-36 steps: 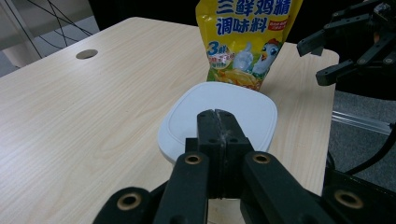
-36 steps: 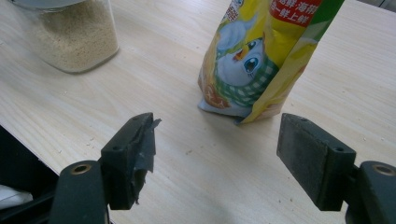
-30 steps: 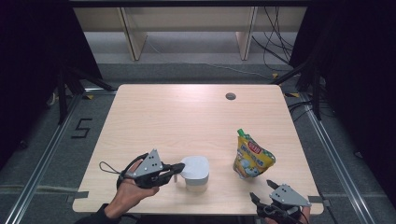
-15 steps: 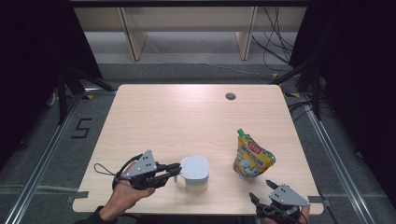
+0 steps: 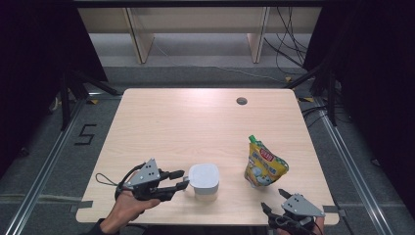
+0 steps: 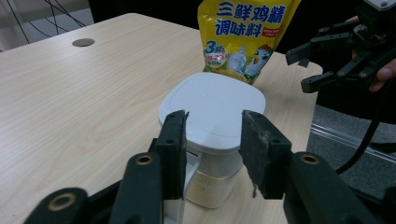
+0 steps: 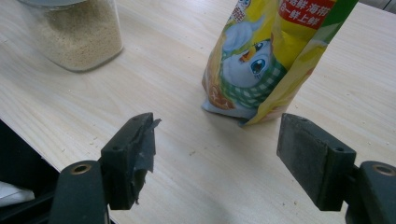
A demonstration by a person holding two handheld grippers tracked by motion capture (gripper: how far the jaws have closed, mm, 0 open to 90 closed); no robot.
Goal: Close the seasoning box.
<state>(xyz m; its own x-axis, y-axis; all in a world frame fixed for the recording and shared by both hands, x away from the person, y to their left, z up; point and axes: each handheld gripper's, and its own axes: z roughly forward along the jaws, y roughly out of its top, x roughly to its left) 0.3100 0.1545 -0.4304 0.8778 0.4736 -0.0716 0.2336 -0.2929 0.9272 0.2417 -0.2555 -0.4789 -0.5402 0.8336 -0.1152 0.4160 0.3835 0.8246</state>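
Left tool [image 5: 182, 178], jaws just opening beside white-lidded jar [image 5: 203, 177]; right tool [image 5: 275, 199] spread near yellow pouch [image 5: 264, 166].

The right gripper [image 7: 215, 154] is holding its two black jaws wide apart, nothing lying between them, low over the pale wooden table [image 7: 56, 107]. Just ahead, a yellow printed seasoning pouch [image 7: 261, 60] is standing upright. Farther off to the left, a clear jar of beige granules [image 7: 77, 35] is sitting.

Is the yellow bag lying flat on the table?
No, the yellow bag stands upright on the table, its green spout at the top.
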